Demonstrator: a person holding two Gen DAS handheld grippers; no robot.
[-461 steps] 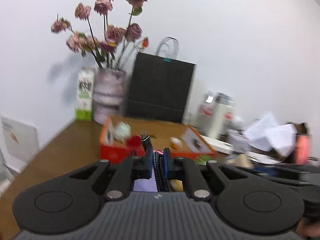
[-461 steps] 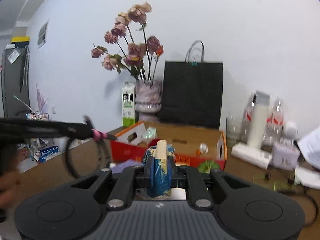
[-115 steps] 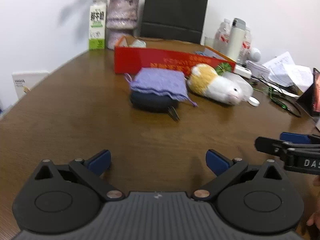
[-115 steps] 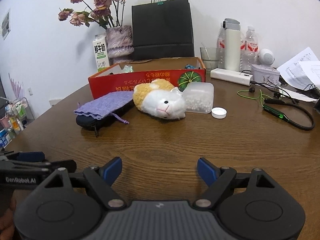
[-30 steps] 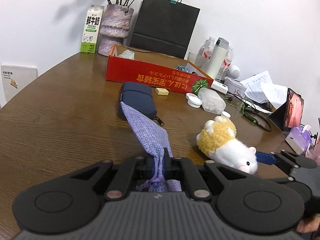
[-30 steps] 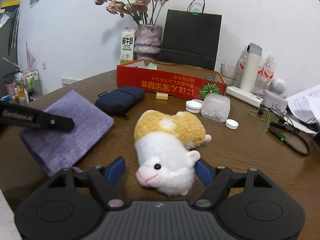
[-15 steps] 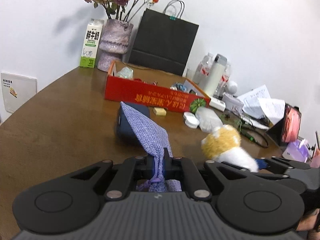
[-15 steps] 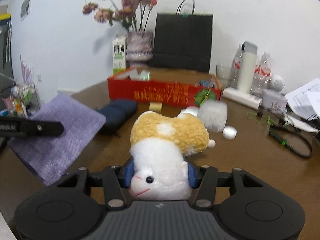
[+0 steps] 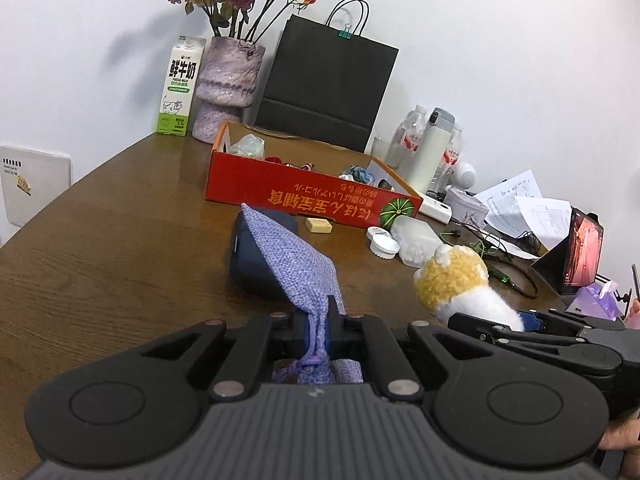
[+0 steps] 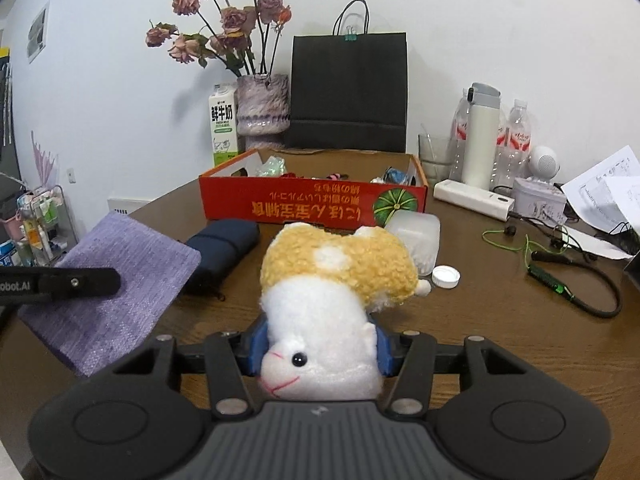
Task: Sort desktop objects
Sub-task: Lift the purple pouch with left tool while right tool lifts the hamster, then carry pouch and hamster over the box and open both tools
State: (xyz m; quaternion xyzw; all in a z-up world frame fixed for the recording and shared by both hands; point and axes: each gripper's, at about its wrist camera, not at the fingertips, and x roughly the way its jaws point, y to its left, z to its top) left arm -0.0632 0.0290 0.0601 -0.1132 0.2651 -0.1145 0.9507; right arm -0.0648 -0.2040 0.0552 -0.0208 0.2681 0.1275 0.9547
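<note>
Raised since a second ago, plush hamster (image 10: 328, 312) sits clamped in right tongs (image 10: 318, 350); left tongs (image 9: 323, 330) pinch purple pouch (image 9: 296, 264), whose flat spread only the right view shows.

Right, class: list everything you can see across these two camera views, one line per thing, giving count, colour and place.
Purple pouch: one, lilac, held in the left gripper.
Plush hamster: one, yellow and white, in the right gripper.
Dark case: one, navy, on the table behind the pouch.
Cardboard box: one, red, mid-table, small items inside.
Plastic tub: one, clear, before the box's right end.
Caps: two, white, beside the tub.
Eraser-like block: one, cream, before the box.
Milk carton: one, white and green, by the wall.
Vase: one, mauve, holding dried roses.
Paper bag: one, black, behind the box.
Table: one, brown wood.
Left gripper: black, shut on the pouch.
Right gripper: black with blue pads, shut on the hamster.
</note>
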